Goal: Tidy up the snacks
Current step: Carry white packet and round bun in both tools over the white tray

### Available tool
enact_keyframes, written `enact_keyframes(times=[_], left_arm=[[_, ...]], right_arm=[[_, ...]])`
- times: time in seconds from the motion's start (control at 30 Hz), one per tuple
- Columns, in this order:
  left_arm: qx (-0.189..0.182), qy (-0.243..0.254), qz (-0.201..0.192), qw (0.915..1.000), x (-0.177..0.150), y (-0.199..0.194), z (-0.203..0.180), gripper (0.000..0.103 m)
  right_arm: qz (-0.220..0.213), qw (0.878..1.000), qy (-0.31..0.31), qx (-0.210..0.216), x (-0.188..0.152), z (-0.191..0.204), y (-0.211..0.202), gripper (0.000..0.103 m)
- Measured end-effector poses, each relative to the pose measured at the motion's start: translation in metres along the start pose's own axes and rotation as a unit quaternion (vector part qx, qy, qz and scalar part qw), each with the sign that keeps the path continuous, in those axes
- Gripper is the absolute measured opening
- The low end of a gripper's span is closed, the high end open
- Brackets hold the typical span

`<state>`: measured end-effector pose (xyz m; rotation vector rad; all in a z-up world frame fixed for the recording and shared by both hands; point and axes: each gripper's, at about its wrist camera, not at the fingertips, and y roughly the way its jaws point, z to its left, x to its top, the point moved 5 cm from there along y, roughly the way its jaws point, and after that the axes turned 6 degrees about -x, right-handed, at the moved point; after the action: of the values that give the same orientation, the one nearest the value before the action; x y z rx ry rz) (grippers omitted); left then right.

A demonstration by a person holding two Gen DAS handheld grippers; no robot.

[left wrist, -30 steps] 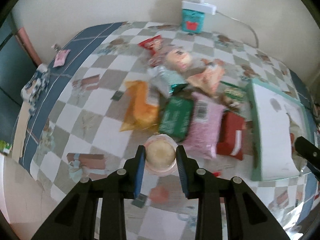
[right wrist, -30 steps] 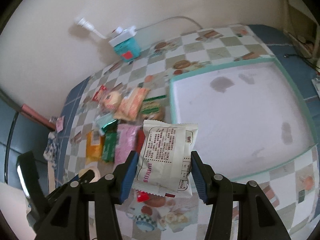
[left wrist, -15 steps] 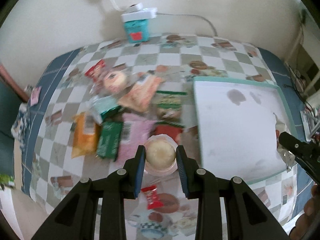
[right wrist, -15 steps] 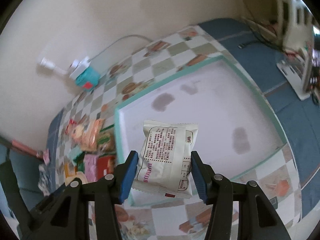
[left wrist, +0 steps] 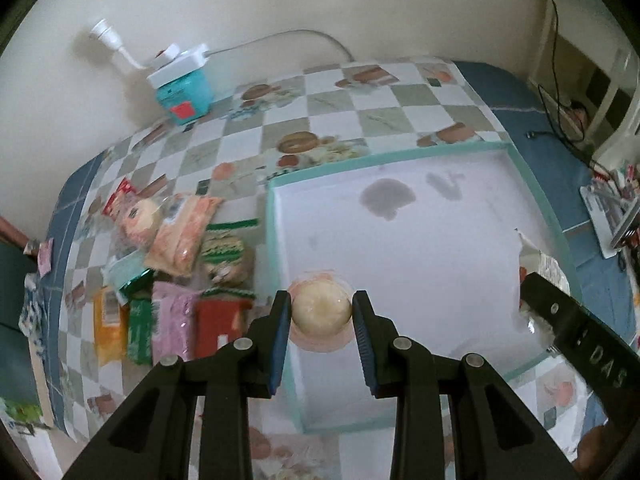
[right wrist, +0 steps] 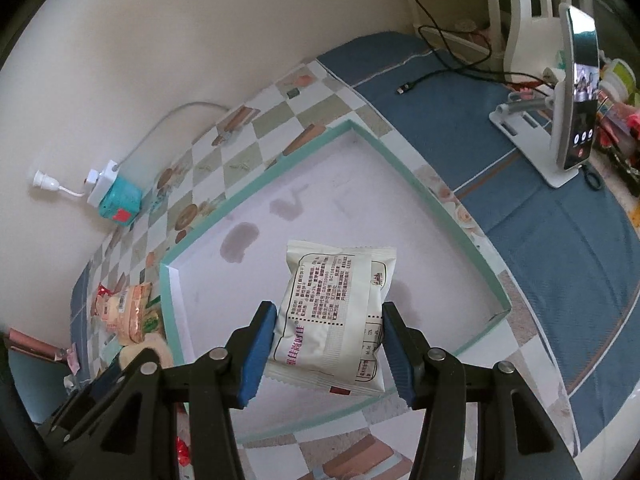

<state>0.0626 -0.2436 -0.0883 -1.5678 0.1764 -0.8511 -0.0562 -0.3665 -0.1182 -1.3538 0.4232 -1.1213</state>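
Your left gripper (left wrist: 321,312) clamps a round bun (left wrist: 321,309) over the tray's (left wrist: 404,164) left edge. Your right gripper (right wrist: 329,336) clamps a white packet (right wrist: 336,316) over the tray's middle. Other snacks (left wrist: 172,264) lie left of it.

Left hand-held gripper (left wrist: 322,312): jaws closed on a round pale snack, blue pads (left wrist: 280,336) pressing both sides, fingers pointing far.
Right hand-held gripper (right wrist: 330,334): jaws clamped on a white packet, pads (right wrist: 256,354) at its edges, held aloft, right of the left one.
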Motion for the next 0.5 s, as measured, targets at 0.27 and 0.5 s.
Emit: enact_keyframes(times=[0.27,0.5], left_arm=[[0.008,0.011,0.014,0.9998,0.016,0.030,-0.014,0.033],[0.009,0.010,0.017,0.9998,0.023,0.050,-0.017,0.033]], right_arm=[[0.002,1.000,0.006,-0.015,0.011,-0.009,0.019,0.056],[0.006,0.999,0.009,-0.032,0.019,-0.015,0.034,0.056]])
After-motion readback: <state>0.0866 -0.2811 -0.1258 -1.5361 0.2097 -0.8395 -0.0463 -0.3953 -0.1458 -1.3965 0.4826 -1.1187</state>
